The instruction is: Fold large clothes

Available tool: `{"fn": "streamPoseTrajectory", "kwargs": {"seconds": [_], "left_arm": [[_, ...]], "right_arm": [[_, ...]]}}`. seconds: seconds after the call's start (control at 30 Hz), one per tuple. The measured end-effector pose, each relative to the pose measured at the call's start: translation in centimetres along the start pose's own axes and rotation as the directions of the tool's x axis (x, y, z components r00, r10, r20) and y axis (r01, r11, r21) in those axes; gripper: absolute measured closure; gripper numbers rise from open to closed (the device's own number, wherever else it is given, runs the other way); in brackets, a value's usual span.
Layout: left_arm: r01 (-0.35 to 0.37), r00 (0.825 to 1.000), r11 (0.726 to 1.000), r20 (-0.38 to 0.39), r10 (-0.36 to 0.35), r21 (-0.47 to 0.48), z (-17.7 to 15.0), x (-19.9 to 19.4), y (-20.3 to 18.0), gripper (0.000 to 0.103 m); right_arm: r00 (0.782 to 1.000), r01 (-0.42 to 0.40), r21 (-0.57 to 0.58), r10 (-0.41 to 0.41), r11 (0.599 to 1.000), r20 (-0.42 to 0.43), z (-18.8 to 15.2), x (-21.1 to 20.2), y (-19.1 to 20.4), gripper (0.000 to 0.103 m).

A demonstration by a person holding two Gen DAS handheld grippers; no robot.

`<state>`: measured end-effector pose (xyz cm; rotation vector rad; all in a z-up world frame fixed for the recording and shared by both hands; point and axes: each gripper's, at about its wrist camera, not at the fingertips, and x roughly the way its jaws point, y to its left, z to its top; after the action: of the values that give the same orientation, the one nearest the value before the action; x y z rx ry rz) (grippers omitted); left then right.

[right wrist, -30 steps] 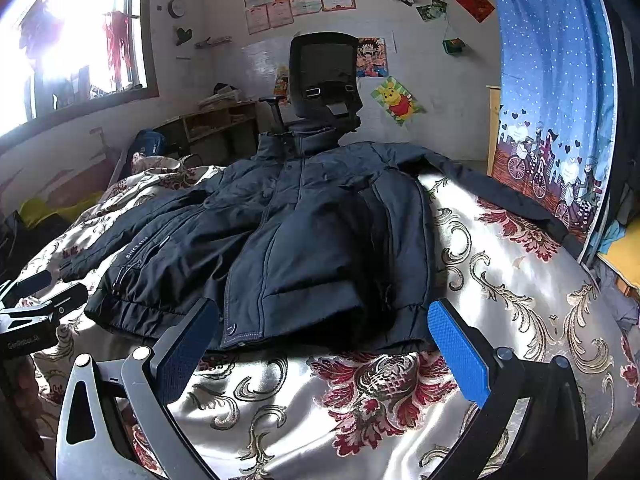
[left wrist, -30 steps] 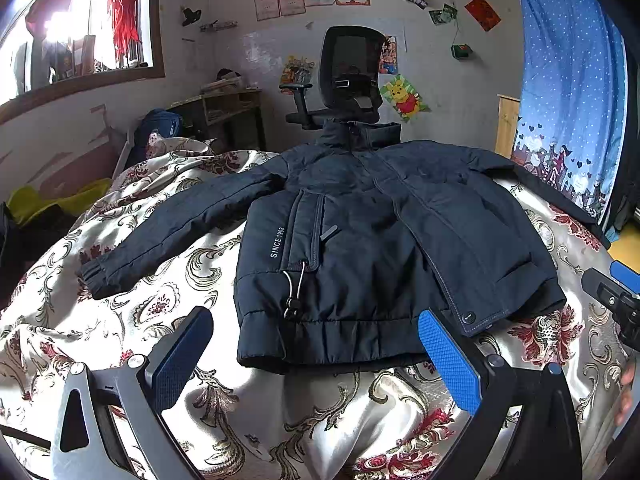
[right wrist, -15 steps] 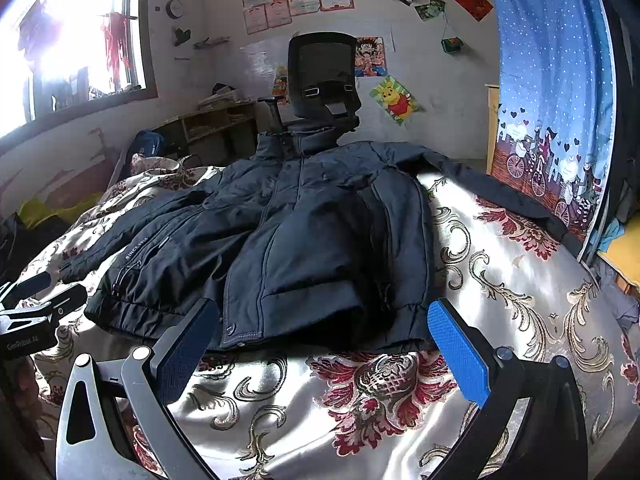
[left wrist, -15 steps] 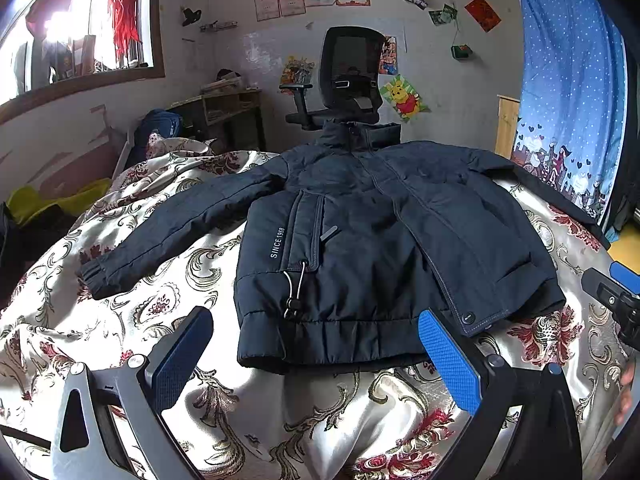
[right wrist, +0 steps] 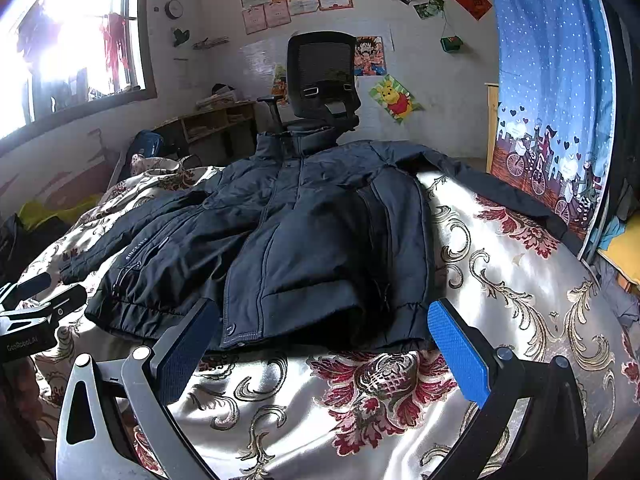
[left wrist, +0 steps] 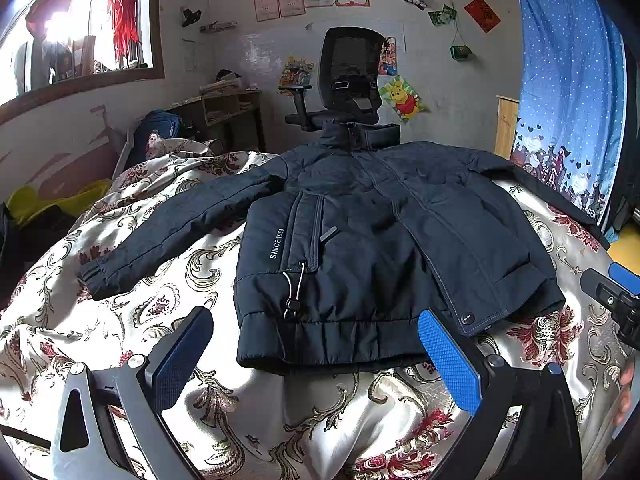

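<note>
With both tools hovering short of the hem: left gripper (left wrist: 316, 356) jaws wide apart, empty; right gripper (right wrist: 324, 344) same, empty. Dark jacket (left wrist: 360, 240) flat on bed, front up, collar far end, sleeves out to both sides, w/ nothing folded yet. Risks, prob.: puffy shell slipping from a shallow pinch; satin bedspread (left wrist: 328, 420) getting pinched along w/ hem; drawcord (left wrist: 294, 292) snagging. Bed soft, lumpy. Beyond: office chair (left wrist: 352, 76), window (left wrist: 76, 32), blue curtain (left wrist: 572, 92), posters on wall.
</note>
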<state>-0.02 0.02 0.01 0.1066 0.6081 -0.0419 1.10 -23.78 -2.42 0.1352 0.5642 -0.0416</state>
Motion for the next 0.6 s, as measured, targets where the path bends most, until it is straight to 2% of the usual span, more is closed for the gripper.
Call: {"fn": "streamPoseTrajectory", "kwargs": {"seconds": [0.6], "left_arm": [[0.001,1.000,1.000,0.001,-0.001,-0.001,-0.01,-0.01,0.01,0.000]], "right_arm": [[1.000,0.000,0.002,0.000,1.000,-0.001,0.00,0.04,-0.10,0.001]]}}
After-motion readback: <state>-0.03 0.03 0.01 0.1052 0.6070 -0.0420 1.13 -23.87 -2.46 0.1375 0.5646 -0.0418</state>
